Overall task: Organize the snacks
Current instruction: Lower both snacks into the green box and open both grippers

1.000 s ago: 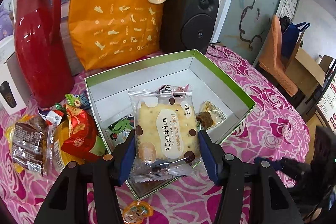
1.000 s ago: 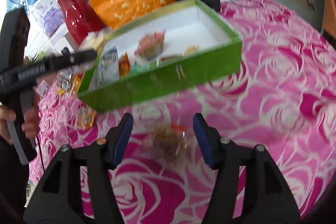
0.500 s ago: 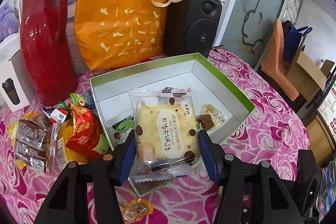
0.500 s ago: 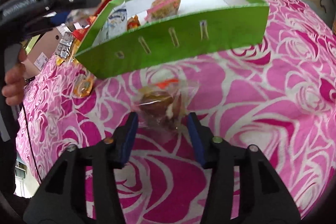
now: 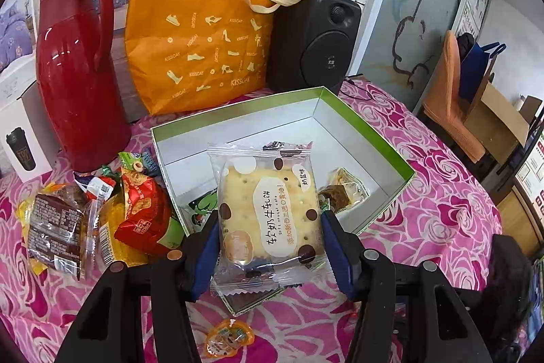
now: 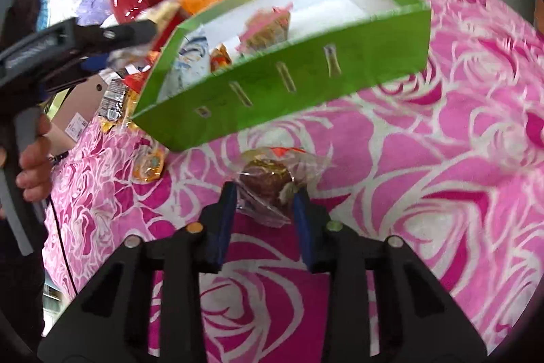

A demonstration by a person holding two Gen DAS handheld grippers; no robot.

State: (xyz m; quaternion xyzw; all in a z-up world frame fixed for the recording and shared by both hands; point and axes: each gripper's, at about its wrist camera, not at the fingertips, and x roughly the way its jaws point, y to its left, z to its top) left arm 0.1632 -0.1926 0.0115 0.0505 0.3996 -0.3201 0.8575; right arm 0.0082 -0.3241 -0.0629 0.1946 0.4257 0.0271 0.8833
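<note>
My left gripper (image 5: pixel 268 220) is shut on a clear-wrapped nougat cracker pack (image 5: pixel 268 210) and holds it above the near edge of the green box (image 5: pixel 391 155). The box holds a few wrapped snacks, among them a brown one (image 5: pixel 343 189). My right gripper (image 6: pixel 265 203) is shut on a clear-wrapped brown cake (image 6: pixel 268 182) on the pink cloth, just in front of the green box (image 6: pixel 306 84). The left gripper (image 6: pixel 68 46) shows at the left of the right wrist view.
Loose snacks (image 5: pixel 95 216) lie left of the box. A small orange jelly cup (image 5: pixel 227 335) lies in front of it. A red thermos (image 5: pixel 74 73), orange tote bag (image 5: pixel 204 33) and black speaker (image 5: pixel 316 43) stand behind. The pink rose tablecloth (image 6: pixel 442 193) covers the table.
My right gripper moved up to the wrapped brown cake and closed on it. My left gripper kept hold of the cracker pack and rose slightly.
</note>
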